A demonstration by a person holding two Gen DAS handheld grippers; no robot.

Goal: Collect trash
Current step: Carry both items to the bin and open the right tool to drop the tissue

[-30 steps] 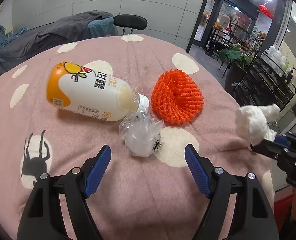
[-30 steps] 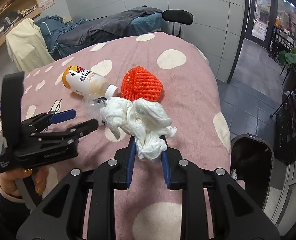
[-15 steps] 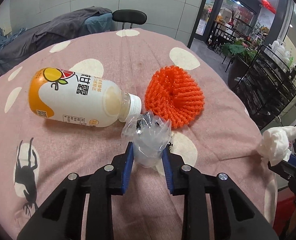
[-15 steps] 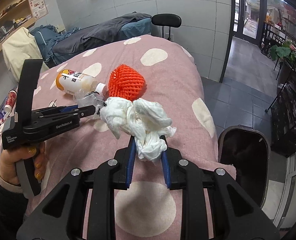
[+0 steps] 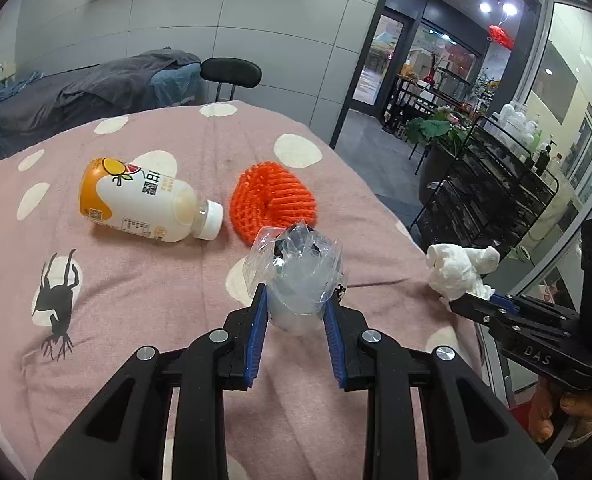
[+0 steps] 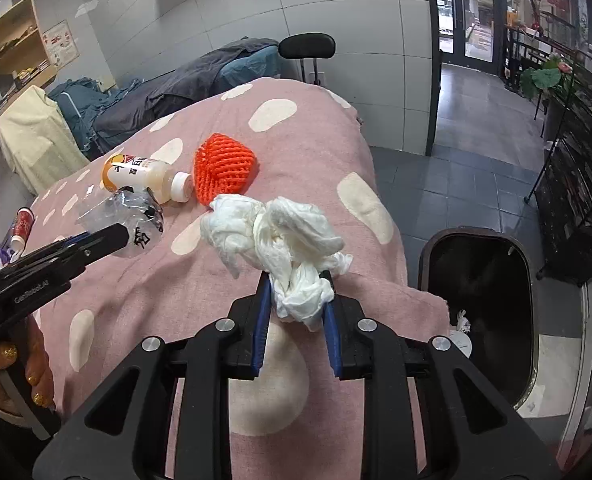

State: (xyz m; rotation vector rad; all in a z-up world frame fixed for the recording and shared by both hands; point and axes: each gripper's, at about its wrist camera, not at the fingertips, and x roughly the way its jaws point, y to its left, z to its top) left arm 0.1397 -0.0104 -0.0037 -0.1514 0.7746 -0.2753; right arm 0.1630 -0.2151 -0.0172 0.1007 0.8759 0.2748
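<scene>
Clear crinkly plastic wrapper (image 5: 300, 270) — sitting pinched in left gripper (image 5: 296, 312), jaws having just been closing on it, now narrow and pressing both sides, wrapper lifting off pink spotted tablecloth (image 5: 143, 292). Looking light, springy, slippery; gripping low on the bunched part, not the loose flaps. White tissue wad (image 6: 279, 240) — hanging clamped in right gripper (image 6: 298, 306), narrow, holding the twisted tail; soft, weightless, tearing easily. Waiting open beside the table on the right: black bin (image 6: 480, 304), probably the drop spot. Lying on the cloth uncollected: capped juice bottle (image 5: 143, 202) on its side, likely rolling; orange foam net (image 5: 273, 202) just beside the cap, squashy. Blocking the way to the bin — nothing obvious except the table edge.
</scene>
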